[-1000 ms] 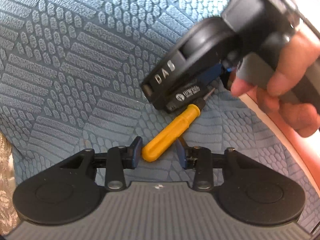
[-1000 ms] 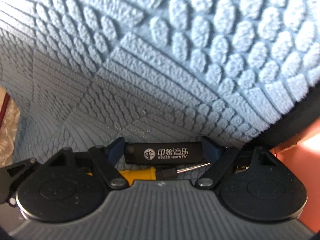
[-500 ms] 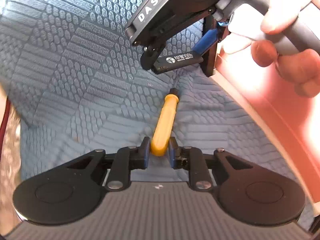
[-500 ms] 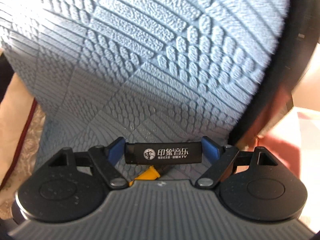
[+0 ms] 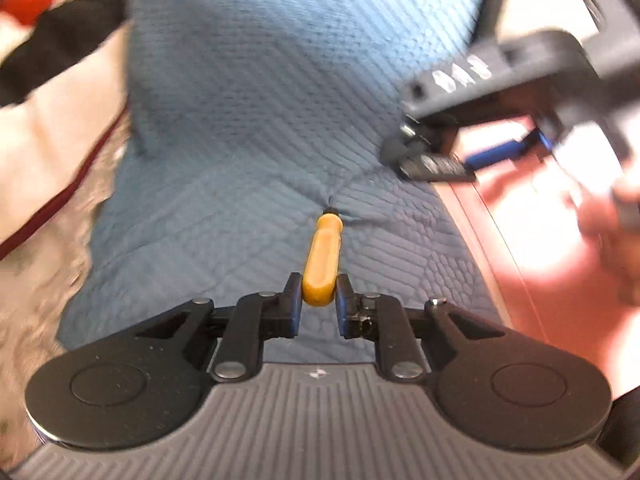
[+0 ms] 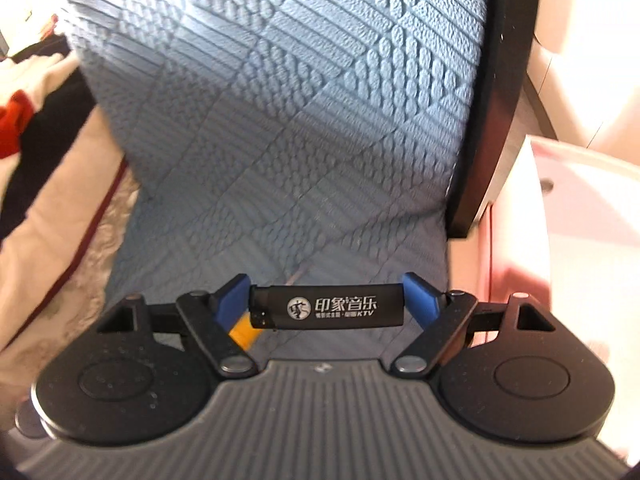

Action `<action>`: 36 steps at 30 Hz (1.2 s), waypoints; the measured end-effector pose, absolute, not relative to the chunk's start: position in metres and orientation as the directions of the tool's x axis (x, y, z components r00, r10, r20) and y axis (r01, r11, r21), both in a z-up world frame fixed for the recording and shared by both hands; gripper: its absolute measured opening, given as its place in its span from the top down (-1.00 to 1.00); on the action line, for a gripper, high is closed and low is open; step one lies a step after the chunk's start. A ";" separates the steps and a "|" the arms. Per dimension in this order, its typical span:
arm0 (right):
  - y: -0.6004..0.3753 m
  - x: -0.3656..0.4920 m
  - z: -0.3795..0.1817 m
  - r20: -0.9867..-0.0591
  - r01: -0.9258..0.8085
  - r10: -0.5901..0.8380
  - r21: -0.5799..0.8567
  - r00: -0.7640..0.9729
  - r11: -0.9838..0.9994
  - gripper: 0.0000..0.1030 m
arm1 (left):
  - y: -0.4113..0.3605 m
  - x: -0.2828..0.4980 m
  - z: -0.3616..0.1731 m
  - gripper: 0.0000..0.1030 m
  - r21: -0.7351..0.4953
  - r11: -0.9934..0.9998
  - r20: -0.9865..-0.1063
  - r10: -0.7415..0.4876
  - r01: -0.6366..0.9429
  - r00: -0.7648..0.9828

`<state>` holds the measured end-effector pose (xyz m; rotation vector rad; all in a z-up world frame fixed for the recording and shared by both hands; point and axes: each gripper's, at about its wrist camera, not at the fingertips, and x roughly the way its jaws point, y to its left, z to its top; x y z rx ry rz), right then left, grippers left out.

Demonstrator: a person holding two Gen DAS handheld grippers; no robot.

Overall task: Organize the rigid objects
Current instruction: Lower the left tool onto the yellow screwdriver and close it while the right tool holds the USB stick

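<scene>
Both grippers have risen off the quilted blue cushion (image 6: 280, 120), the left gripper (image 5: 318, 296) clamping a yellow-handled screwdriver (image 5: 322, 260) with its tip hidden, the right gripper (image 6: 326, 306) gripping a glossy black lighter (image 6: 326, 308).

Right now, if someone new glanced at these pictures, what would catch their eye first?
The yellow screwdriver, its handle end pinched in the left gripper above the blue quilted cushion. Next, the black lighter with white lettering, held lengthwise between the right gripper's blue pads, near a pink bin.
</scene>
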<state>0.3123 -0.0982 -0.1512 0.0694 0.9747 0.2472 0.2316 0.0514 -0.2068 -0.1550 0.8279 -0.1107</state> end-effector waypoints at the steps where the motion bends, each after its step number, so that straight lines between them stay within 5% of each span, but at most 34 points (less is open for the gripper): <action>1: -0.097 0.308 -0.152 -0.807 -0.176 0.243 0.175 0.538 0.969 -0.64 | 0.055 0.228 -0.204 0.61 -0.188 0.982 -0.720 -0.149 0.017 0.678; 15: -0.096 0.244 -0.170 -0.805 -0.231 0.223 0.110 0.549 0.967 -0.64 | 0.088 0.207 -0.201 0.60 -0.342 0.927 -0.752 -0.170 -0.157 0.637; 36: -0.090 0.221 -0.196 -0.794 -0.265 0.199 0.050 0.574 0.963 -0.64 | 0.088 0.239 -0.211 0.50 -0.393 0.906 -0.761 -0.225 -0.157 0.609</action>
